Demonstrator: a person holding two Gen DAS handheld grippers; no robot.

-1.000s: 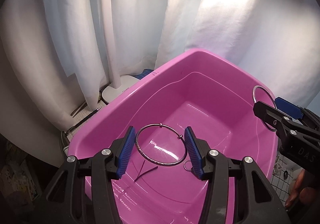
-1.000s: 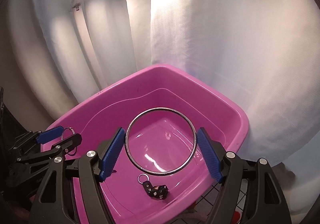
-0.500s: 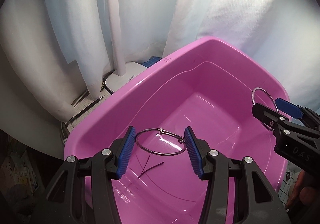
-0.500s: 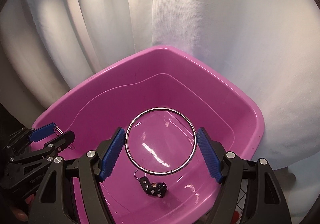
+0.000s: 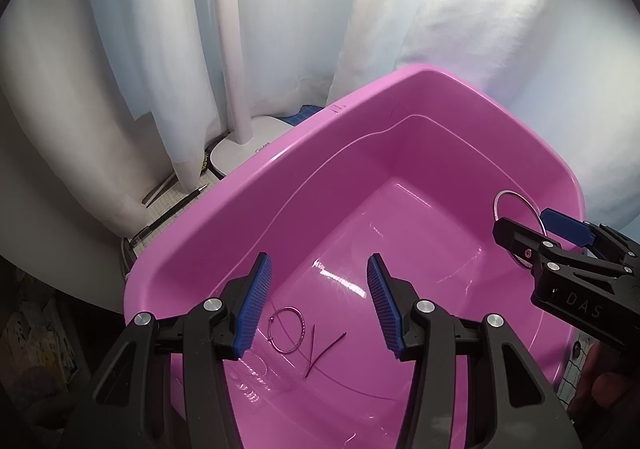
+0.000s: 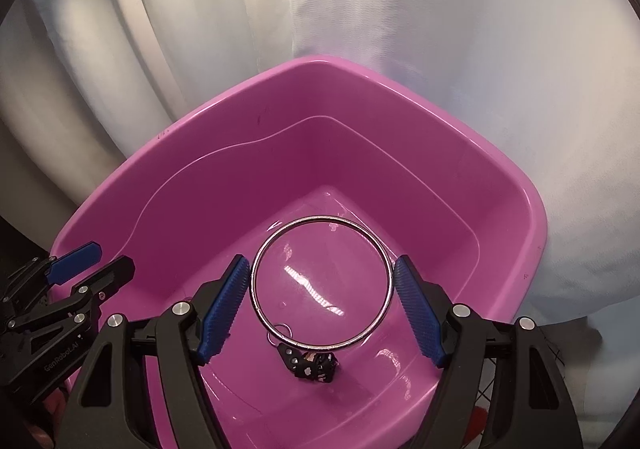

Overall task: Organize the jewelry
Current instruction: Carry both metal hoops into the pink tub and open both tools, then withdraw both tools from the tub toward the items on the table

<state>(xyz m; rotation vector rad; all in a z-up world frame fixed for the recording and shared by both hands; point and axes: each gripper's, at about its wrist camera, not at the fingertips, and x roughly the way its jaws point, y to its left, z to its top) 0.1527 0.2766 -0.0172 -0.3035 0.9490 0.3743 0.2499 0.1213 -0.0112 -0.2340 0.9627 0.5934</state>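
The right tool gripped a thin, rigid, light, slippery bangle across its width at frame centre; the left tool stood released.

Pink basin: near rim cut off at lower frame edge behind tongs. Black charm: details too small to tell. Hand: lower right, mostly cropped.
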